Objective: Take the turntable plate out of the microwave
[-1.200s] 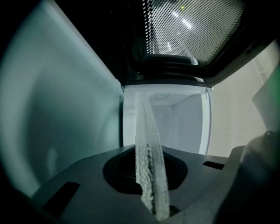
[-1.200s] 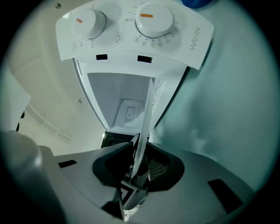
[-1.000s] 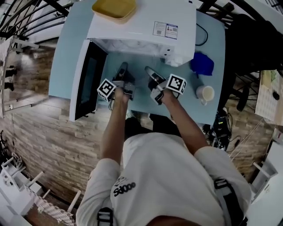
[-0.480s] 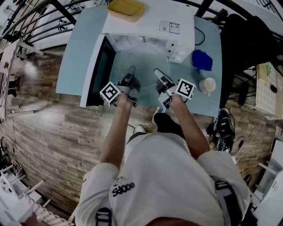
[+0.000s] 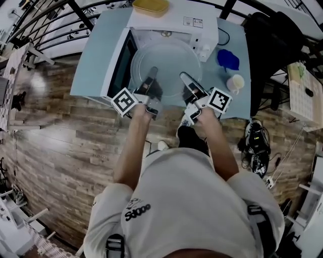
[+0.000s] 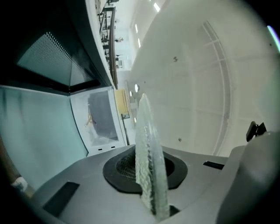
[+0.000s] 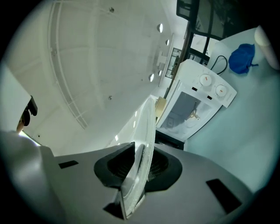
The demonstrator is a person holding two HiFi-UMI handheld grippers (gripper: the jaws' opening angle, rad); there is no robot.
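Nearest: person in white shirt [image 5: 192, 201], both arms extended. Left gripper [image 5: 151, 75]: jaws clamped on the near rim of a clear, round glass turntable plate [image 5: 166, 60]. Right gripper [image 5: 185, 78]: jaws have just been closing, the same rim pinched between them. Plate: carried between both grippers, clear of the cavity. Beyond: white microwave [image 5: 202, 22], dark-windowed door [image 5: 121, 65] open leftward, on pale blue table [image 5: 96, 55]. Right of it: cream cup [image 5: 235, 83], blue cloth [image 5: 228, 59]. Farthest: yellow tray [image 5: 150, 6] on top.
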